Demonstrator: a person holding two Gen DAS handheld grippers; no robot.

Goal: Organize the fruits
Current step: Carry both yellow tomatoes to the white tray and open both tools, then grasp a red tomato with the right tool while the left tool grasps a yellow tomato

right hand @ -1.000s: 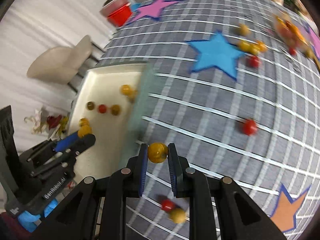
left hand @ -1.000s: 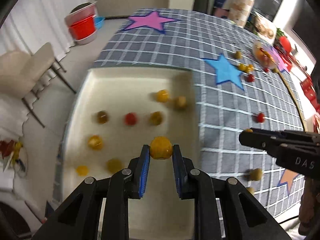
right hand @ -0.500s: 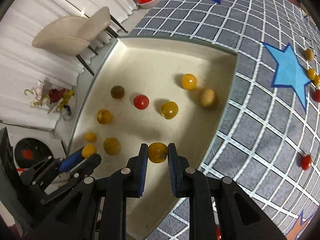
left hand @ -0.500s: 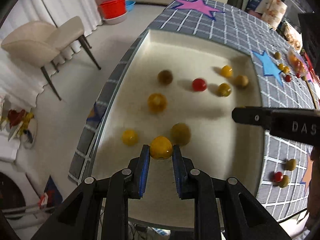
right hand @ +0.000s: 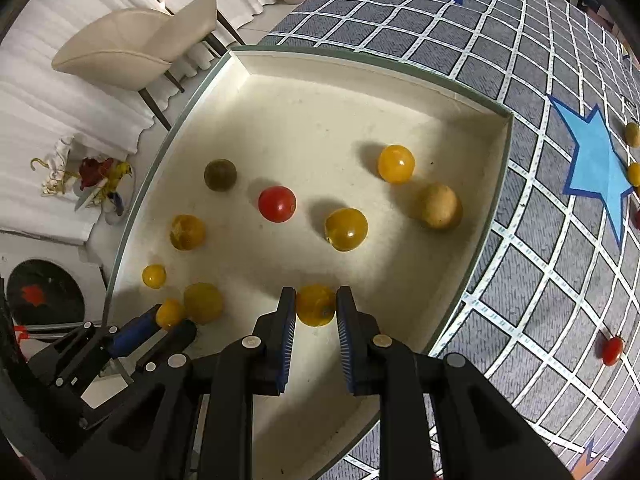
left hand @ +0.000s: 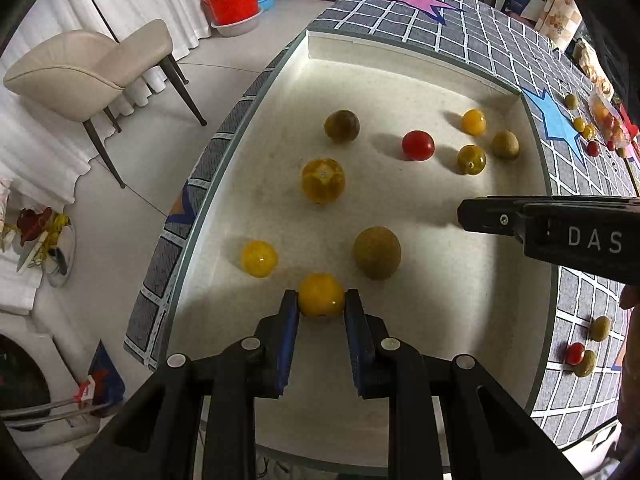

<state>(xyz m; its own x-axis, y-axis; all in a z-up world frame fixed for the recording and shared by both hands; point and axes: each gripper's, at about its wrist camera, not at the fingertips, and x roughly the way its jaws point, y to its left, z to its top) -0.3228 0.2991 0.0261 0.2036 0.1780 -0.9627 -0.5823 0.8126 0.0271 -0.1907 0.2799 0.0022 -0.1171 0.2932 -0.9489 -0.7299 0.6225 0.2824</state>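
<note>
Left wrist view
Left gripper: clenched on a yellow tomato, low over the tray near its front edge.
Tray contents: seven loose fruits on the floor; a red tomato toward the far right corner.
Right gripper: seen side-on above the tray's right edge.

Right wrist view
Right gripper: grasping an amber tomato, over the tray's front part.
Left gripper: at the front left corner, pinching its yellow tomato.
Tablecloth: a stray red fruit near the right edge.
</note>
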